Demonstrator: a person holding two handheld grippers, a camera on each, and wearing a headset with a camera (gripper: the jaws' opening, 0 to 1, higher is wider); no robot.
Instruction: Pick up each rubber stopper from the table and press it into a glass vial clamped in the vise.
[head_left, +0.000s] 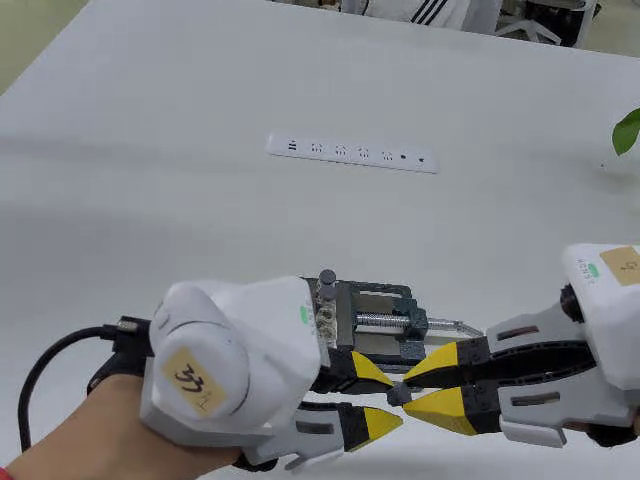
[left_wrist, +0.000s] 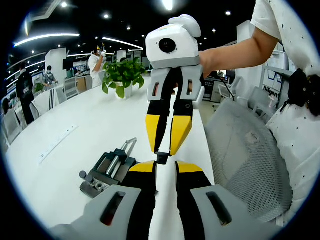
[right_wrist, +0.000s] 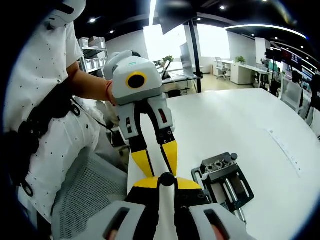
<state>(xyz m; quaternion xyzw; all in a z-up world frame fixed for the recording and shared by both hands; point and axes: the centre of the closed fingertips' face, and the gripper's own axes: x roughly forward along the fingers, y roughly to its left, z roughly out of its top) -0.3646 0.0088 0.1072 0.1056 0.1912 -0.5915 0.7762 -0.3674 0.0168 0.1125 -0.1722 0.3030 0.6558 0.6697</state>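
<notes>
Stopper (head_left: 399, 393) is in the air just near-side of vise (head_left: 385, 325), pinched by right hand-held gripper (head_left: 405, 391). Left hand-held gripper (head_left: 397, 401) is spread, tips at it.

Left gripper view: stopper (left_wrist: 161, 158) sticks out along the right jaws, long axis toward the left one.

Right gripper view: stopper (right_wrist: 167, 180) sits at its own tips.

Likely a midair regrip. Next move needs the stopper turned down over a vial (head_left: 326, 318).
</notes>
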